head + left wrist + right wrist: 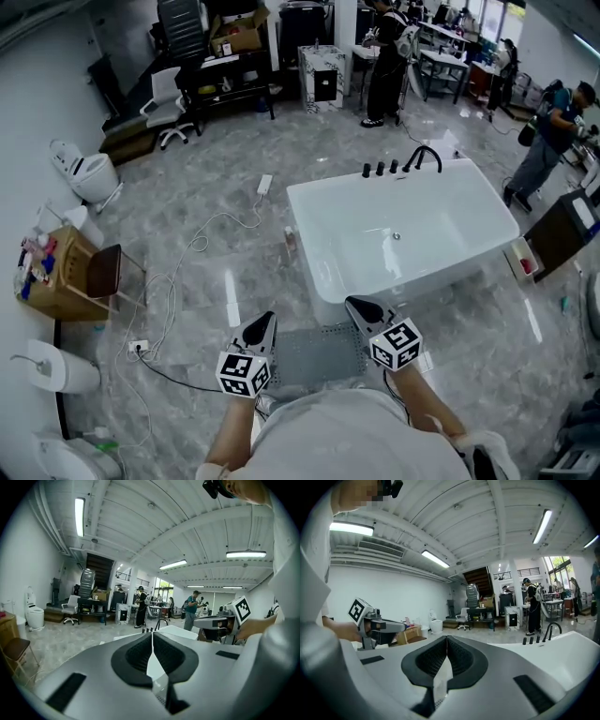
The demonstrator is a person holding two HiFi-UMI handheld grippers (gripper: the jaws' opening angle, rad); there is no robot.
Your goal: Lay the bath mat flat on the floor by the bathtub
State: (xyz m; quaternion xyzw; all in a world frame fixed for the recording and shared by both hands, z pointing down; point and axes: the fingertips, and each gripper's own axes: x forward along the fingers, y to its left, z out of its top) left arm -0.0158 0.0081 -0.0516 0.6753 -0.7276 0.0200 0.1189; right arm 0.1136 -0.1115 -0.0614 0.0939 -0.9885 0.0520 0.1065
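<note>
I hold the left tongs (265, 323) and right tongs (357, 306) out in front of me, side by side and well apart. The grey dotted mat (319, 356) spans between them. Each pair grips one end of it.

In the left gripper view the pads are closed together on a thin pale sheet (154, 667), the mat's edge, running down between them. It's the same in the right gripper view, with the pads pinched on the sheet (443, 679). So both tongs are narrow and holding the mat.

The mat sits just on my side of the white tub (403, 234), near its long wall. It is not laid flat yet. I can't tell whether its lower part touches the grey marble floor (216, 197).

The tub has black taps at its far rim. A white cable (192, 248) loops across the floor to the left. A toilet (89, 173) stands by the left wall, with an office chair (167, 94) beyond it. People (384, 56) stand at the back of the room.
</note>
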